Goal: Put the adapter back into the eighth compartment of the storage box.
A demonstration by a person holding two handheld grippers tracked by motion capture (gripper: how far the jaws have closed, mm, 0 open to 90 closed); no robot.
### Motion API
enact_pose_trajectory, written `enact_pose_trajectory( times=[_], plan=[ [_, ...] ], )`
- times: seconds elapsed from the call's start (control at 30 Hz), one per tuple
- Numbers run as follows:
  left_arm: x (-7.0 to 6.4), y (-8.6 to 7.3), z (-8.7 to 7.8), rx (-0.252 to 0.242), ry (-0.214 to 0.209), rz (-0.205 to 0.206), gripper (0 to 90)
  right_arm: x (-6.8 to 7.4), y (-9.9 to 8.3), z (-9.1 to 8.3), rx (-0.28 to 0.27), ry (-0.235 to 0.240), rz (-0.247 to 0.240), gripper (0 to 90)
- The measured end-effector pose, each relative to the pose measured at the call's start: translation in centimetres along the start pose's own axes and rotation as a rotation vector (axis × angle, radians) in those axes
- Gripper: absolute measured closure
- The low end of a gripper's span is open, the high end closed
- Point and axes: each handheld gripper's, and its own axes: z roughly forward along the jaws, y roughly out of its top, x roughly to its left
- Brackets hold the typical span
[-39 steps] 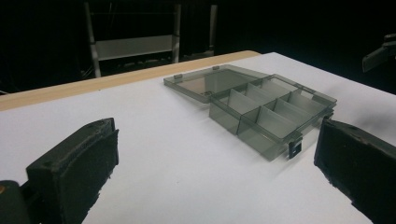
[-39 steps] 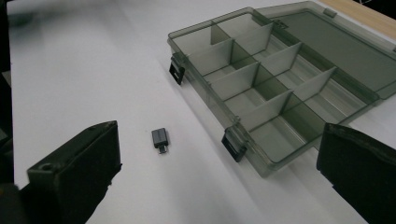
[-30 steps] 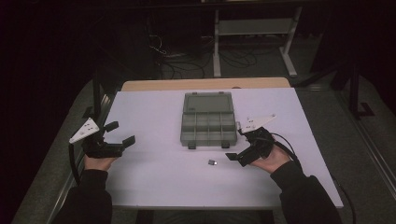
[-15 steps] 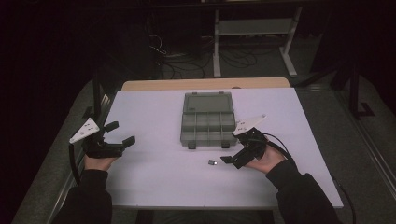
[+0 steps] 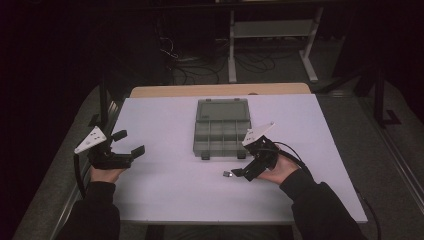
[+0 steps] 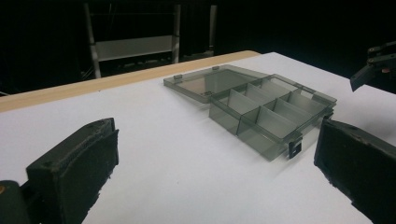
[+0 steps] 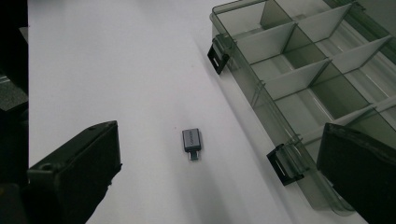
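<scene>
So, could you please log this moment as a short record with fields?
surface: white table
box: open, lid laid flat behind it, visible compartments empty
adapter: small, grey, on the table in front of the box, untouched
right gripper: open, close to the adapter, jaws either side of it in its own view
left gripper: open, at the table's left edge, aimed toward the box

Between the spread tongs (image 6: 205, 186), an open compartment box (image 6: 261, 109) sits on the white table (image 6: 140, 140).

Adapter (image 7: 191, 140) lies before organizer box (image 5: 222, 136) (just apart).
</scene>
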Motion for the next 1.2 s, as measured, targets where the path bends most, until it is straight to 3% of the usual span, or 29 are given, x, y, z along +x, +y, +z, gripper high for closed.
enact_pose_trajectory(
  times=[1.2],
  plan=[
    [-0.1,0.0,0.0,0.002,-0.003,0.001,0.0,0.7,0.2,3.9,0.154,0.071,-0.066,0.0]
  ],
)
